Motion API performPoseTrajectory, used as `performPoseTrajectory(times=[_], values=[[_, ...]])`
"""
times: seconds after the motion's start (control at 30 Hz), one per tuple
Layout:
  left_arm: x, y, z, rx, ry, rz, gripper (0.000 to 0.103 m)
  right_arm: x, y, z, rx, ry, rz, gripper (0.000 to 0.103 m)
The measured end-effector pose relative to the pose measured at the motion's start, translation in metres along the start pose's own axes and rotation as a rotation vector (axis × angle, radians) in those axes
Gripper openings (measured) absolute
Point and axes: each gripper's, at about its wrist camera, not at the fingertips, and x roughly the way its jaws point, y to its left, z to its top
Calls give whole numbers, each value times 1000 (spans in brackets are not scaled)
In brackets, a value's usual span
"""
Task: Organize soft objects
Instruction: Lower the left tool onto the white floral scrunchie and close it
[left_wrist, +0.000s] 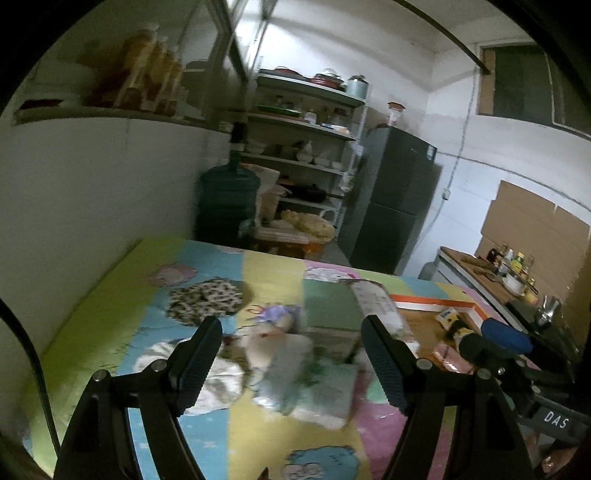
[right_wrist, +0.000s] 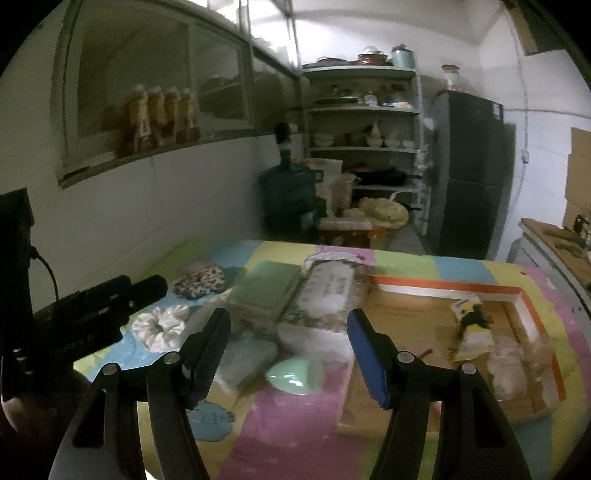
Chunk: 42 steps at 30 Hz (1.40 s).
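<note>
- My left gripper (left_wrist: 291, 354) stood wide open and empty above the patchwork tablecloth (left_wrist: 110, 302), its ribbed fingers (left_wrist: 201, 365) framing the heap and touching nothing; I judged it held high so I could pick the next piece.
- Far left lay a leopard-print scrunchie (right_wrist: 199, 280), puckered and flat, and nearer me a white scrunchie (right_wrist: 160, 326), ruffled in a ring. Both sat apart from the heap, probably not yet sorted.
- In the centre the soft goods were bunched together: a green cushion-like block (right_wrist: 264, 290), a quilted white pouch with printed lettering (right_wrist: 328, 290), a pale folded cloth (right_wrist: 247, 356) and a mint-green rounded piece (right_wrist: 295, 376), smooth and glossy. Motion blur blunted the edges, so I could not say which pieces overlapped.
- My right gripper (right_wrist: 290, 356) was likewise fully spread and held nothing, hovering over the mint-green piece, one finger black and ribbed, the other faced in blue (right_wrist: 369, 365).
- To the right stood the shallow cardboard tray with an orange rim (right_wrist: 528, 317), evidently the collection point. It held a small yellow-and-black plush figure (right_wrist: 471, 326) and a crinkled clear packet (right_wrist: 517, 369).
- Judgement: most soft objects remained outside the tray.
</note>
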Motion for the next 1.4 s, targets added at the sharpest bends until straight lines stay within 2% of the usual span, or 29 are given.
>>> performPoseTrajectory(times=[0.33,0.83,1.4], values=[[-2,45,-9,-47,16,70,77,29,35,-8,-41,58,65,67],[23,96,-27,-69,110,153,77,88,71,-15,-47,147,144,67],[71,123,-43,-87,255,182,77,131,89,-20,-16,206,136,67]])
